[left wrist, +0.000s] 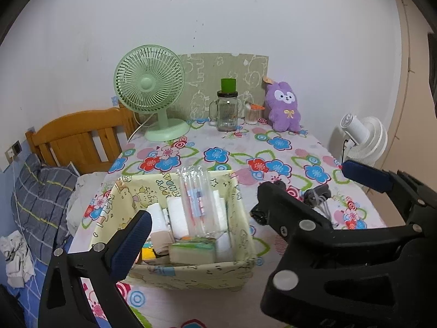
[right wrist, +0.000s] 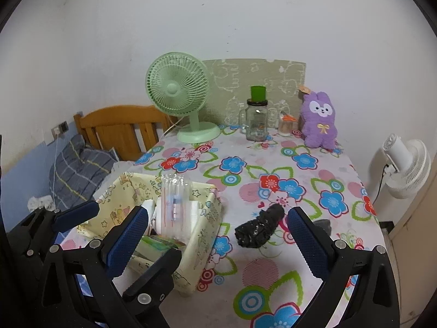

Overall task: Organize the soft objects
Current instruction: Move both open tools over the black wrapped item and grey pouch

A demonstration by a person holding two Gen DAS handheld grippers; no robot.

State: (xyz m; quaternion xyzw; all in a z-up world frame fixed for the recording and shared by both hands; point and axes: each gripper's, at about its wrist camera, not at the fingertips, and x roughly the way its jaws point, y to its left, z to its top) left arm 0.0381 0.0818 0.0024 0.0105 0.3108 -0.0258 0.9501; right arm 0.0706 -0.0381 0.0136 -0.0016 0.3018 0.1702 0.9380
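Note:
A pale yellow fabric basket (left wrist: 188,272) (right wrist: 203,235) stands on the near left of the floral table. It holds white rolled cloths (left wrist: 177,214), a green sponge (left wrist: 191,251) and a clear plastic bottle (left wrist: 195,205). A black crumpled soft object (right wrist: 259,225) lies on the table right of the basket. A purple plush bunny (left wrist: 284,106) (right wrist: 321,120) sits at the back right. My left gripper (left wrist: 245,207) is open over the basket. My right gripper (right wrist: 218,232) is open, with the black object between its fingers ahead. The right gripper's body (left wrist: 327,235) shows in the left wrist view.
A green desk fan (left wrist: 153,93) (right wrist: 183,93), a glass jar with a green cup on top (left wrist: 226,109) (right wrist: 256,117) and a small toothpick holder (left wrist: 252,113) stand at the back. A wooden bed frame (left wrist: 79,134) and plaid pillow (left wrist: 41,191) are left; a white fan (right wrist: 404,161) is right.

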